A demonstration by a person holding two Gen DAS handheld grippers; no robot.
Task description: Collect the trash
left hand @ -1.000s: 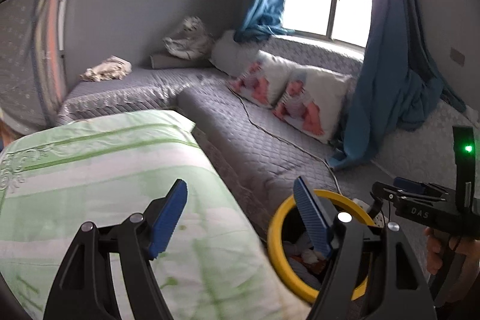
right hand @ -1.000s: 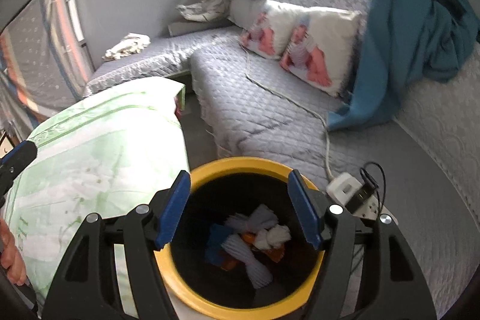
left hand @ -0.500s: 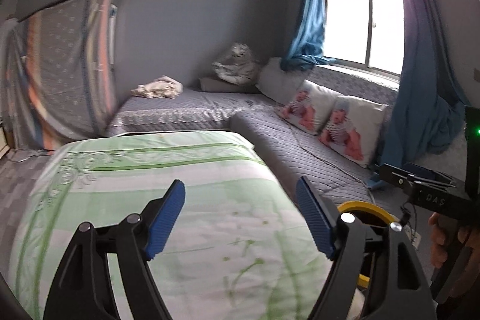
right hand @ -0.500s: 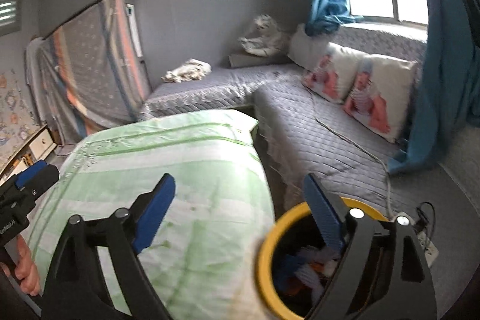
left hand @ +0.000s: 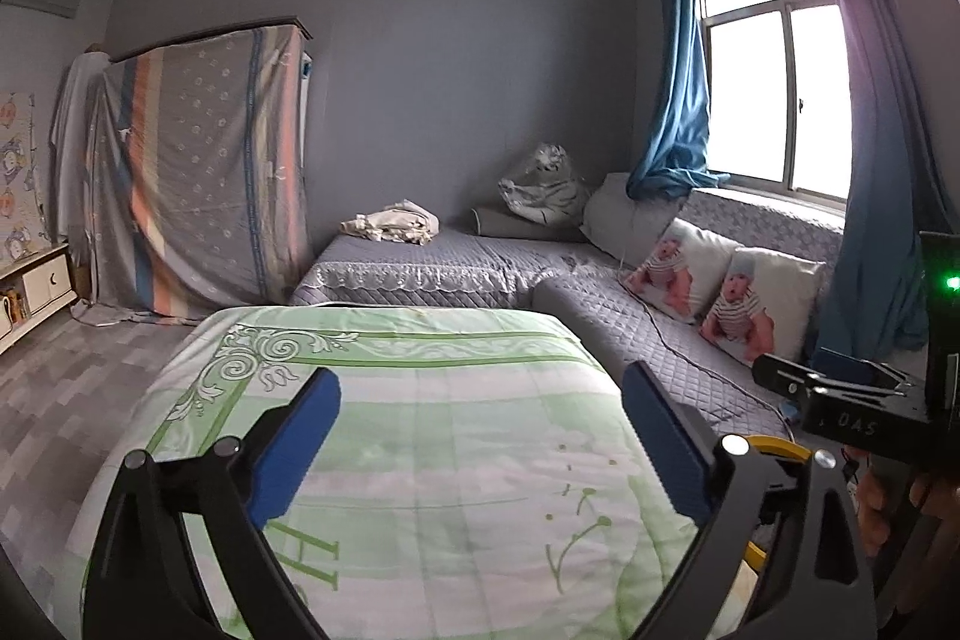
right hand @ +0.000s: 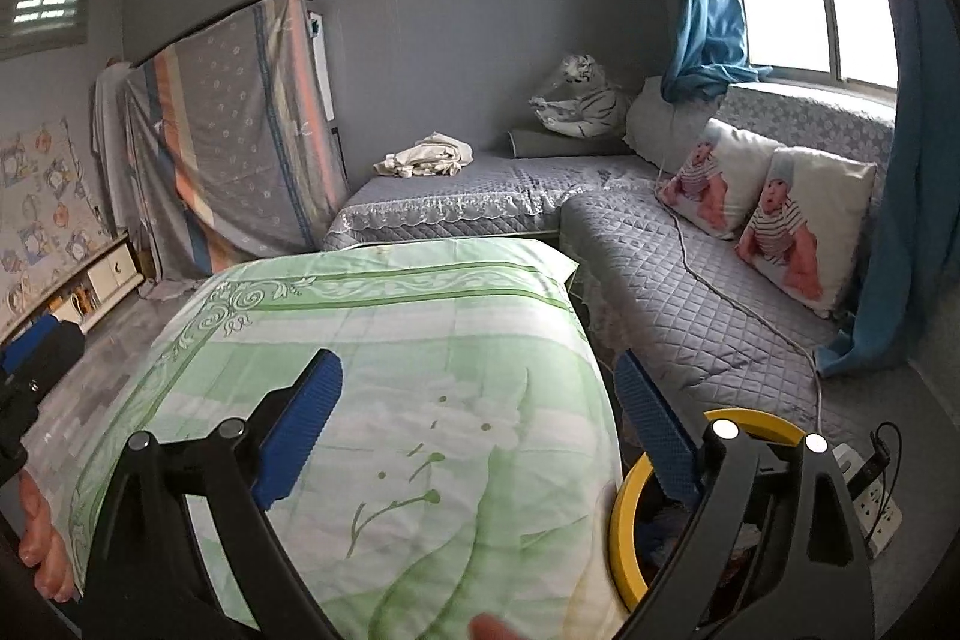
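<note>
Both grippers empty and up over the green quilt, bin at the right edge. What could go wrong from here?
1. The yellow-rimmed bin is mostly hidden behind the right gripper; a sweep back could clip its rim.
2. A cable runs across the grey sofa to a power strip beside the bin: a snag hazard.
3. The left gripper and right gripper, jaws just opened with nothing between them, sit close together and might collide.
</note>
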